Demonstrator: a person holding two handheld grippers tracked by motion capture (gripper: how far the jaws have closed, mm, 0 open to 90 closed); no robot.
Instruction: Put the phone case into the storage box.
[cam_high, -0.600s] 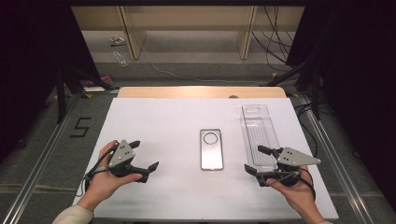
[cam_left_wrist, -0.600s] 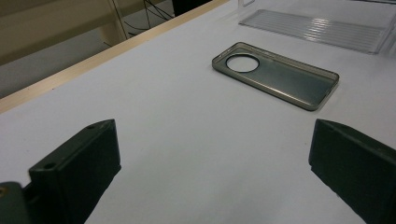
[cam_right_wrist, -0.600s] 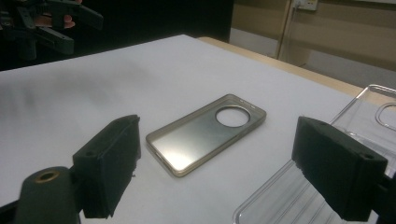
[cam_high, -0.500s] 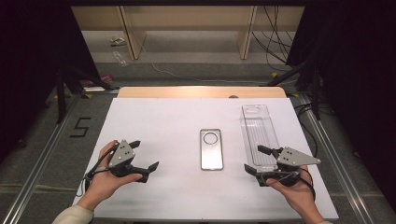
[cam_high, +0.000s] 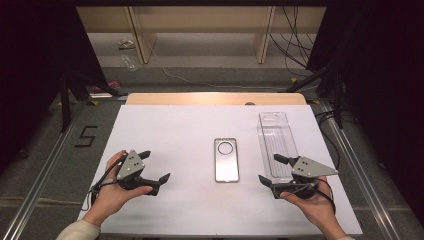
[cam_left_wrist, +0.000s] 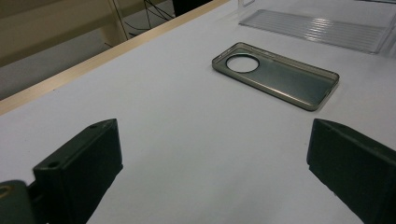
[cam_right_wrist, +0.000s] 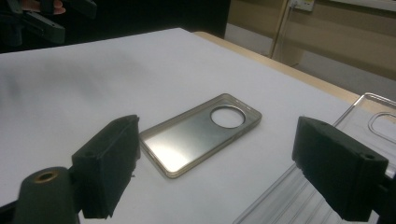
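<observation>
The smoky translucent phone case with the round camera cutout (cam_high: 226, 159) lay flat and open side up in the middle of the white desk (cam_high: 170, 130), its cutout end pointing away from me. Just to its right, apart from it, lay the long clear plastic tray (cam_high: 276, 142), lengthwise in the same direction, and a second clear case (cam_right_wrist: 385, 123) seemed to sit at its far end, though I could not tell that for sure. My left gripper (cam_high: 152, 170) hovered low over the desk, well to the left of the phone case, fingers (cam_left_wrist: 81, 163) spread wide with nothing between them. My right gripper (cam_high: 272, 171) sat at the near end of the tray, fingers (cam_right_wrist: 109, 158) likewise spread and empty, aimed toward the phone case.

I judged the risk to be in the pick-up. The case was thin, soft-looking and lying flush on the desk, so fingers coming in level could push it along instead of getting under a rim. A pinch on one wall could flex it and let it spring loose. My right fingers could also nudge the tray on the way across.
</observation>
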